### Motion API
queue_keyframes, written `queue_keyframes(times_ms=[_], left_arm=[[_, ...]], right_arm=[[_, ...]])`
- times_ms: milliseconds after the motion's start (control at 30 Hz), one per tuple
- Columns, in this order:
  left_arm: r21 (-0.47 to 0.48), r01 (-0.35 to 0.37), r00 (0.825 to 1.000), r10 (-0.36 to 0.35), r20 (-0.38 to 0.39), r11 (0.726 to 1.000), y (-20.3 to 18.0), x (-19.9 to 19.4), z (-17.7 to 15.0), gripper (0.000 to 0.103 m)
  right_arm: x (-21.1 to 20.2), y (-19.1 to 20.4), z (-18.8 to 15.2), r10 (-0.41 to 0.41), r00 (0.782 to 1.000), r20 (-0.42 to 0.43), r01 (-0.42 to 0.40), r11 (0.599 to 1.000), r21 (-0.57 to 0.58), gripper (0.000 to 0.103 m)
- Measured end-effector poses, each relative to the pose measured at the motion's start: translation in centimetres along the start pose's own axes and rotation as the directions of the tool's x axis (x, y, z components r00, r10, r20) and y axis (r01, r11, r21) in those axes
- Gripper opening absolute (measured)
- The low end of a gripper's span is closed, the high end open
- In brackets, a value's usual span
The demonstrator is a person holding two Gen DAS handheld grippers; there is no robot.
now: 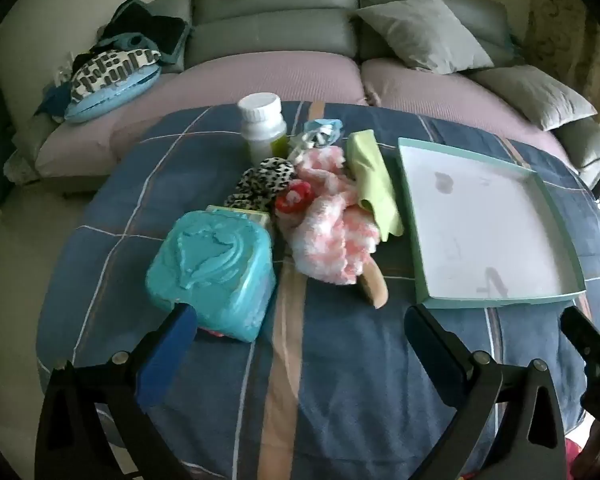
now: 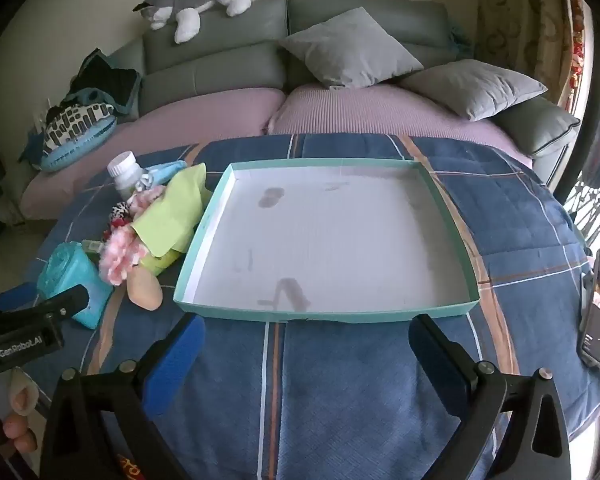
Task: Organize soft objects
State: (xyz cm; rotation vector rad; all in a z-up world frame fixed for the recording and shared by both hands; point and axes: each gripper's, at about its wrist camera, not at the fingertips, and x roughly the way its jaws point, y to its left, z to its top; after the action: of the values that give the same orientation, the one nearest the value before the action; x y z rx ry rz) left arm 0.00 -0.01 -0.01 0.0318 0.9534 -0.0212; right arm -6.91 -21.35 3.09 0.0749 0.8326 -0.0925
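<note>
Both jaws gape wide, nothing between them: left gripper (image 1: 300, 328) hovers before the fluffy pink-white knit (image 1: 332, 236) heaped beside the glossy teal pouch (image 1: 216, 272); right gripper (image 2: 306, 340) faces the shallow, teal-rimmed tray (image 2: 448, 208), open quilt (image 2: 340, 380) between.

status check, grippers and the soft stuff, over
Left gripper and right gripper open, empty. Soft pile beside tray, none inside. Teal container and white bottle crowd pile.

- On my left gripper (image 2: 40, 320), at the lower left of the right wrist view, I read "GenRobot.AI" in white on its black body.
</note>
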Motion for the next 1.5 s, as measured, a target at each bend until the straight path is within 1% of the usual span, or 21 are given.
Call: queue_keyframes(times_ms=[133, 200, 233, 400, 467, 567, 667, 933, 1000, 1133, 1267, 1367, 1500], left_arm=[[0.019, 0.028, 1.000, -0.027, -0.016, 0.999, -0.1, 0.3, 0.0, 0.103], [0.008, 0.029, 0.999, -0.029, -0.029, 1.000, 1.2, 0.8, 0.2, 0.103], [-0.001, -0.006, 1.000, 0.006, -0.017, 1.000, 0.6, 0.5, -0.1, 0.103], [-0.014, 0.003, 1.000, -0.002, 0.004, 1.000, 1.0, -0.3, -0.3, 0.103], [-0.024, -0.015, 1.000, 0.016, 0.005, 1.000, 0.5, -0.3, 0.2, 0.103], [-0.055, -0.008, 1.000, 0.009, 0.016, 0.998, 1.0, -0.6, 0.4, 0.103], [-0.095, 0.021, 1.000, -0.019, 0.023, 0.995, 1.6, -0.7, 0.5, 0.103], [-0.107, 0.015, 0.999, -0.011, 0.037, 0.994, 1.7, -0.7, 0.6, 0.103], [-0.091, 0.004, 0.999, 0.001, 0.052, 0.996, 1.5, -0.8, 0.5, 0.103], [-0.098, 0.033, 0.995, -0.024, 0.096, 0.995, 1.9, -1.4, 0.4, 0.103], [-0.114, 0.046, 0.990, -0.031, 0.134, 0.992, 2.4, -1.9, 0.5, 0.103], [-0.119, 0.047, 0.990, -0.030, 0.141, 0.992, 2.7, -2.0, 0.5, 0.103], [-0.122, 0.065, 0.988, -0.047, 0.144, 0.990, 2.7, -2.1, 0.5, 0.103]], right_arm=[[0.0, 0.0, -0.1, 0.002, 1.000, -0.002, -0.002, 1.000, 0.003, 0.103], [0.0, 0.0, -0.1, 0.001, 1.000, -0.001, -0.001, 1.000, 0.000, 0.103], [0.0, 0.0, -0.1, 0.001, 1.000, 0.000, -0.001, 1.000, -0.002, 0.103], [-0.3, -0.4, 0.4, 0.004, 1.000, 0.001, -0.004, 1.000, 0.003, 0.103], [-0.3, -0.3, 0.4, 0.004, 1.000, 0.003, -0.004, 1.000, 0.001, 0.103], [-0.7, 0.1, 0.4, -0.005, 1.000, 0.018, 0.005, 1.000, -0.002, 0.103], [-1.1, 0.1, 0.7, -0.008, 0.999, 0.032, 0.008, 1.000, -0.002, 0.103], [-1.8, 0.1, 1.0, -0.009, 0.999, 0.049, 0.009, 1.000, 0.000, 0.103], [-1.9, 0.1, 1.0, -0.007, 0.999, 0.052, 0.007, 1.000, 0.001, 0.103], [-2.2, 0.2, 1.1, -0.009, 0.998, 0.064, 0.009, 1.000, -0.002, 0.103], [-2.4, 0.1, 1.2, -0.008, 0.998, 0.068, 0.008, 1.000, 0.000, 0.103], [-2.4, 0.1, 1.2, -0.006, 0.998, 0.067, 0.006, 1.000, 0.000, 0.103], [-2.5, 0.2, 1.2, -0.005, 0.998, 0.066, 0.005, 1.000, -0.004, 0.103]])
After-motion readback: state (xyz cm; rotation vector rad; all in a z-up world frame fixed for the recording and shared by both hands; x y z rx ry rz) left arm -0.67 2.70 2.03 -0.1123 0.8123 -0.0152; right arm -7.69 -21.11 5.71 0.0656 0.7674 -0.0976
